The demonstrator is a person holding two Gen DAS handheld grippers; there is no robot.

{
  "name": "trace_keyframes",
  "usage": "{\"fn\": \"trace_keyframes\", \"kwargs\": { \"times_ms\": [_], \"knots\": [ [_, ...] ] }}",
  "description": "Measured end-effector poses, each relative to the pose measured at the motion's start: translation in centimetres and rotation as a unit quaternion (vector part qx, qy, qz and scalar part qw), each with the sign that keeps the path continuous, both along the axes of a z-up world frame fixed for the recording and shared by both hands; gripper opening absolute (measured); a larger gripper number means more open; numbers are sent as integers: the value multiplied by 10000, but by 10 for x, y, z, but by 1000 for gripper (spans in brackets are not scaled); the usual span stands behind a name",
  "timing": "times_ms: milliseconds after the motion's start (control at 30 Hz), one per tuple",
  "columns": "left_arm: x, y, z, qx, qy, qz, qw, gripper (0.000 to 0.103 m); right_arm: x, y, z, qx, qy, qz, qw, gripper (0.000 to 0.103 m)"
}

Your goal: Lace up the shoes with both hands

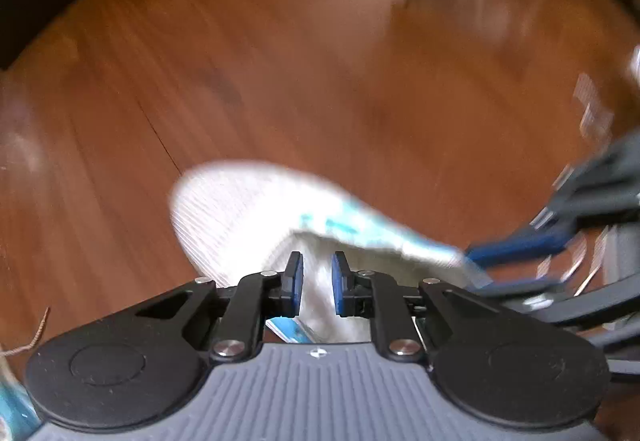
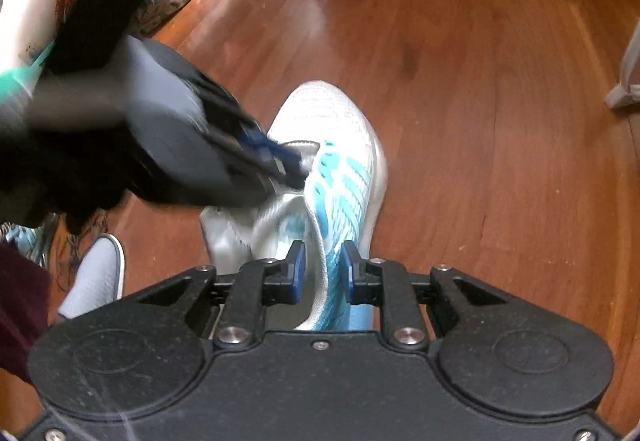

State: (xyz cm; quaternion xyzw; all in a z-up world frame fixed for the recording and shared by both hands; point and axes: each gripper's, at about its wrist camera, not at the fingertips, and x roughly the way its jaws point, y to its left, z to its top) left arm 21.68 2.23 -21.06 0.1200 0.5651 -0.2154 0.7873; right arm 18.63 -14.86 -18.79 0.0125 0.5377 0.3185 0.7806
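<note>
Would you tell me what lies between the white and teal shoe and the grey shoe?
Bare wooden floor separates the white and teal shoe from the grey shoe, seen in the right wrist view.

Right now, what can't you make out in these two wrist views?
- Laces: left wrist view is motion-blurred; the left gripper covers the eyelets in the right wrist view.
- Shoe heel: hidden under the right gripper body.
- Whether either gripper pinches a lace: too blurred.
- Second shoe: mostly covered by the left gripper.

Soft daylight glares off the wooden floor (image 2: 460, 41) — left view motion-smeared, fisheye edges bowed, corners dark.
</note>
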Motion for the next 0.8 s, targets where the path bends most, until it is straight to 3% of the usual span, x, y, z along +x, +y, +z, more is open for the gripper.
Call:
{"fn": "trace_keyframes", "kwargs": {
  "times_ms": [100,167,233,400,500,567,667,733,800],
  "knots": [
    [-9,30,30,-282,-218,452,9983,22,-1,2,5,-31,-120,84,9999,18],
    [-18,43,39,-292,-195,679,9971,52,-6,7,12,-107,-331,215,9992,18],
    [-32,49,41,-235,-205,702,9970,56,-15,15,22,-286,-711,486,9959,18],
    [-70,31,27,306,-131,406,9986,56,-38,37,31,-831,-1347,1352,9781,18],
    [-85,31,18,-32,37,878,9961,47,-47,49,27,-1186,-1525,1810,9643,17],
    [-87,34,11,-237,85,1338,9907,35,-50,52,23,-1277,-1571,1991,9588,17],
    [-80,41,1,-572,175,1921,9795,32,-51,58,15,-1406,-1594,2279,9502,19],
    [-75,47,-3,-740,199,2144,9737,23,-51,62,9,-1478,-1600,2456,9446,26],
    [-71,50,-5,-906,263,2214,9706,17,-53,67,2,-1509,-1662,2648,9378,26]
  ]
}}
